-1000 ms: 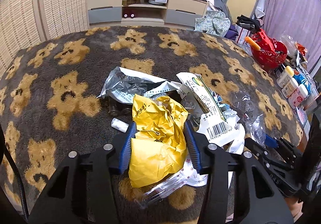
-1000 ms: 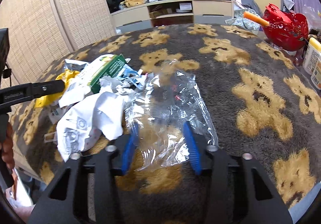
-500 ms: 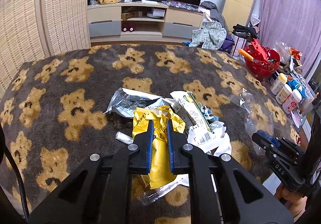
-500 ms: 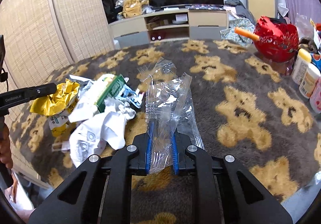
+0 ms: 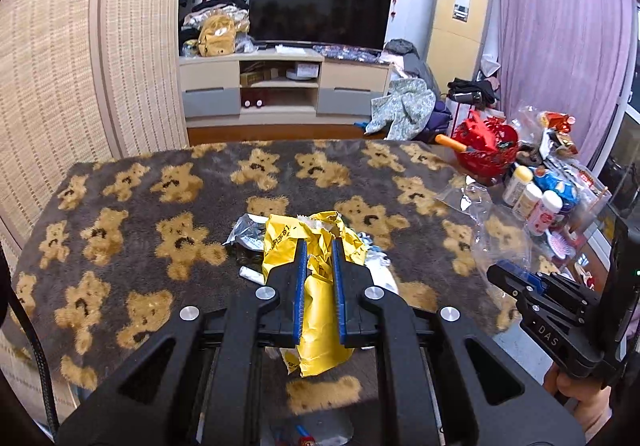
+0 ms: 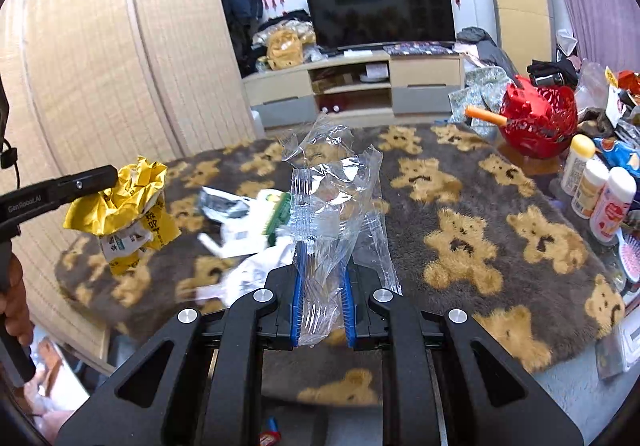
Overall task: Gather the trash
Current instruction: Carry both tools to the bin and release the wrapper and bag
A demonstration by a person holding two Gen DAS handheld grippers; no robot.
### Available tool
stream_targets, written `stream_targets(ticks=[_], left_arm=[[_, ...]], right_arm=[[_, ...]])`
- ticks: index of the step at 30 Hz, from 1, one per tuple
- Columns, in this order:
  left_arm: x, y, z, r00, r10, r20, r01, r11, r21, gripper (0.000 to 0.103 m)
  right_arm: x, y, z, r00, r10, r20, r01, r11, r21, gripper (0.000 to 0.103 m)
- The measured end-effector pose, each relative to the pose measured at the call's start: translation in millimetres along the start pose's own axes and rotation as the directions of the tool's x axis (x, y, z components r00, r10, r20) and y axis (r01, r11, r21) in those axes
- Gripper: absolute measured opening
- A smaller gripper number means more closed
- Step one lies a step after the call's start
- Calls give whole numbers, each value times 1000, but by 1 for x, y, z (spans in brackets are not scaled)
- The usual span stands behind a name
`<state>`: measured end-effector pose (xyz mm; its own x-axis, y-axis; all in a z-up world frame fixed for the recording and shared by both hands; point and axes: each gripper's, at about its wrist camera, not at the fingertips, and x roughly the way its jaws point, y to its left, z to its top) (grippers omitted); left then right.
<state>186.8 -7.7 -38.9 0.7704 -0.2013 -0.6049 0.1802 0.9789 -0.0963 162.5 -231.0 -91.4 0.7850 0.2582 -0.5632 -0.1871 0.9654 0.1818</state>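
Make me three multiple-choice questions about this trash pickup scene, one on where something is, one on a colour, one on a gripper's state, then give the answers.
1. Where is the red basket?
A. far right of the table
B. under the TV
C. on the floor

2. What colour is the wrapper in the left gripper?
A. green
B. yellow
C. white

3. The right gripper is:
A. open, empty
B. shut on the clear plastic bag
C. shut on paper

Answers: A, it stands by the bottles; B, crumpled yellow shows between the fingers; B, the clear film is pinched.

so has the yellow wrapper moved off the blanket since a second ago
Yes. The left claw has lifted the yellow wrapper up off the teddy-bear blanket; it now hangs above the white trash pile.
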Motion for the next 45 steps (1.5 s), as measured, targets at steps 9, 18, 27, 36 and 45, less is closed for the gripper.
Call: stream_targets(ticks=[9, 18, 27, 36, 45], left_arm=[[-76, -23, -62, 999, -34, 12, 34, 999, -19, 11], [-75, -22, -155, 993, -46, -110, 38, 996, -78, 11], [-25, -12, -235, 965, -36, -261, 3, 992, -125, 11], [32, 0, -277, 922, -60, -383, 6, 990, -141, 11], [88, 16, -294, 894, -83, -439, 24, 990, -139, 11]], right_arm=[[-80, 16, -30, 997, 73, 17, -73, 997, -4, 17], [-99, 37, -97, 990, 115, -81, -117, 993, -20, 17], [-49, 53, -164, 947, 165, -277, -166, 986, 22, 17], [23, 46, -206, 877, 204, -435, -162, 978, 132, 17], [84, 52, -225, 821, 207, -532, -130, 975, 178, 20]])
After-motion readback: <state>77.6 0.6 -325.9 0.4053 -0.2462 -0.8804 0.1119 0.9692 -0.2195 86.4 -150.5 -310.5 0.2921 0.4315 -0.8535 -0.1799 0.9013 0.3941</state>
